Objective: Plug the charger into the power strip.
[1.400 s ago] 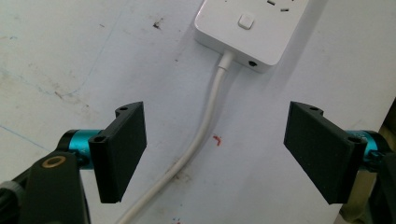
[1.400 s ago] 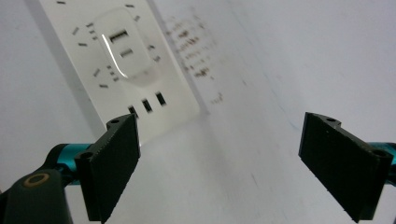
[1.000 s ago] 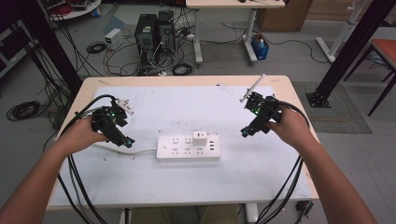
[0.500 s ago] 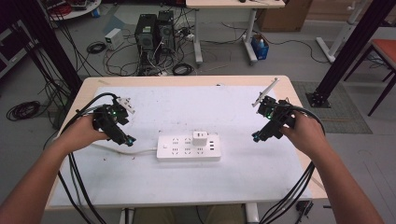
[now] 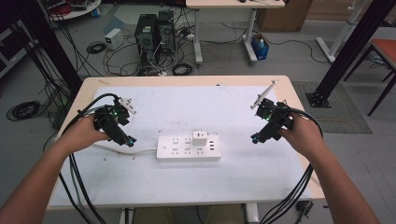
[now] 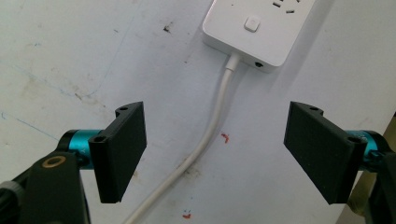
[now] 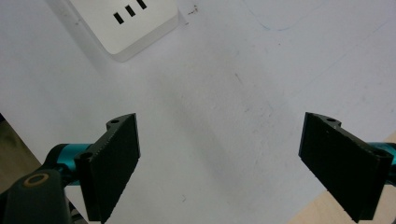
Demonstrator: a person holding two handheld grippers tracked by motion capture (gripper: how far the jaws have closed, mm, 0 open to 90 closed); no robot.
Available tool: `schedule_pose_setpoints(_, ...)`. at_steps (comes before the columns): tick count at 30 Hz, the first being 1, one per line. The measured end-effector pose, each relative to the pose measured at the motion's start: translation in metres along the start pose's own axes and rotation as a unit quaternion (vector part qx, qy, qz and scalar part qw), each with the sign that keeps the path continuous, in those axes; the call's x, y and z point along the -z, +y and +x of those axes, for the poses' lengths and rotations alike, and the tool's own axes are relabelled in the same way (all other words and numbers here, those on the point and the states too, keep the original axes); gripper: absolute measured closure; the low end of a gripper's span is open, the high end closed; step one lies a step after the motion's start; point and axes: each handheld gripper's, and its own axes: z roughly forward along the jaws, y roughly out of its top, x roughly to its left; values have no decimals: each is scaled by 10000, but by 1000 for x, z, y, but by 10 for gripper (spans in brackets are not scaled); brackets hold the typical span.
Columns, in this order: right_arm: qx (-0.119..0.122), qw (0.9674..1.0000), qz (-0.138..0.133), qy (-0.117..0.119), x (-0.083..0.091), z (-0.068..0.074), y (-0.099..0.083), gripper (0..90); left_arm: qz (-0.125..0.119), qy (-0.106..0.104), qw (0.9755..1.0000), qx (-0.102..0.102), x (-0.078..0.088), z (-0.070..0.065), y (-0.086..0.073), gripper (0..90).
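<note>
Presently, a white power strip (image 5: 188, 148) lies flat near the middle of the bench (image 5: 187, 182), on the white sheet that covers most of the top. A small white plug adapter (image 5: 200, 138) sits in one of its upper sockets, right of centre. The white cord (image 6: 205, 144) leaves the strip's left end and runs off toward the left hand.

The left gripper (image 5: 122, 138) is held just left of the strip, over the cord. In the left gripper view its jaws stand apart with nothing between the pads; the cord passes on the bench below the gap, untouched, and the strip's end with its push button (image 6: 252, 23) lies beyond the jaw tips.

The right gripper (image 5: 258, 136) is held to the right of the strip, apart from it. In the right gripper view its jaws are likewise wide apart and empty, over bare sheet; the strip's end with three narrow slots (image 7: 130, 11) shows at the upper left, clear of both jaws.

Neither gripper touches the strip. Black cables trail from both grippers over the near edge of the bench.
</note>
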Motion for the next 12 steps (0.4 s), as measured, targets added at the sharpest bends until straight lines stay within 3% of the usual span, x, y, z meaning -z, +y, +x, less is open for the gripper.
schedule_pose_setpoints(12,-141,9999,0,62,-4,-3,-12,120,11,8,10000,2,-1,0,2,213)
